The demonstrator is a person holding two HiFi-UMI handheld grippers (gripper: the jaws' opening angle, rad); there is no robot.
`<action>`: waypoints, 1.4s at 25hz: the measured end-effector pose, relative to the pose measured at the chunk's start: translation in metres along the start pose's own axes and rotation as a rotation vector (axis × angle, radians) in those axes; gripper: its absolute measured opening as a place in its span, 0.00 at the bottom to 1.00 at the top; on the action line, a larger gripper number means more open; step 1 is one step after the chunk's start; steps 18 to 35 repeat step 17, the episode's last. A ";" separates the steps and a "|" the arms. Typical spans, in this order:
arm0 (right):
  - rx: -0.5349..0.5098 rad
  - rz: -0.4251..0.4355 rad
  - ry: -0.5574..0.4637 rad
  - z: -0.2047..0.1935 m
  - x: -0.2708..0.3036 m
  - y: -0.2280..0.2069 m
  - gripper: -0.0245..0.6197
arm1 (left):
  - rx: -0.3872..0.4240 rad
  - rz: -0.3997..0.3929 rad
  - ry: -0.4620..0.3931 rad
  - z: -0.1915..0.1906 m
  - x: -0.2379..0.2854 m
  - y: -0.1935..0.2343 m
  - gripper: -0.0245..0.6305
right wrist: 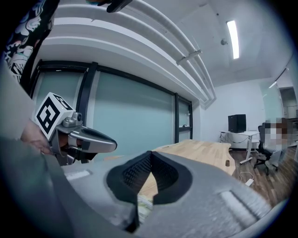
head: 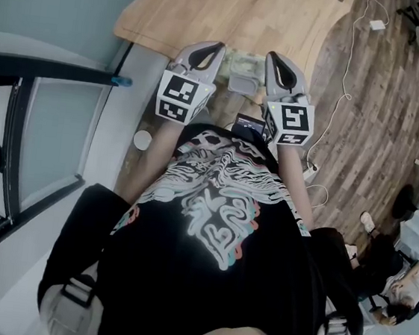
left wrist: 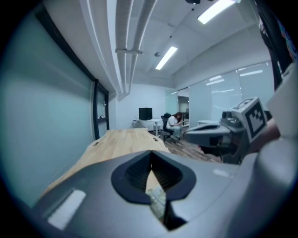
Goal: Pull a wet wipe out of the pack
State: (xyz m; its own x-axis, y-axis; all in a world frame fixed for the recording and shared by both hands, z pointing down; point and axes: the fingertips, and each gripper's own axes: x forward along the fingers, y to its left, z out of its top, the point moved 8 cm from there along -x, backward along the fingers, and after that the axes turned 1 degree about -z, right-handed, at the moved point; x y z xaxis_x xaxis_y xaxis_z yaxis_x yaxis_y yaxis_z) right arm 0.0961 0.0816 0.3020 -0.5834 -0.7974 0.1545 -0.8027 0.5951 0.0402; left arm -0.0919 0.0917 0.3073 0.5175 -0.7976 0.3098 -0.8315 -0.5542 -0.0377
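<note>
The wet wipe pack (head: 243, 68) lies pale and flat near the front edge of the wooden table (head: 234, 16), between my two grippers. My left gripper (head: 219, 45) hangs shut above its left side, with nothing between the jaws. My right gripper (head: 270, 55) hangs shut above its right side, also empty. In the left gripper view the left gripper (left wrist: 151, 152) has its jaws met at the tip, and a sliver of the pack (left wrist: 157, 201) shows below them. The right gripper view shows the right gripper (right wrist: 151, 152) the same way, with the pack (right wrist: 144, 205) beneath. Both point almost level over the table.
A dark phone-like thing (head: 248, 124) sits by the person's chest. A glass partition (head: 54, 145) runs along the left. White cables and a power strip (head: 310, 171) lie on the wooden floor at the right. A seated person (head: 398, 290) is at the lower right.
</note>
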 end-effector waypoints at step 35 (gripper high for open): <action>0.053 0.006 -0.012 -0.008 0.001 -0.007 0.04 | 0.044 0.007 0.026 -0.008 0.005 0.001 0.02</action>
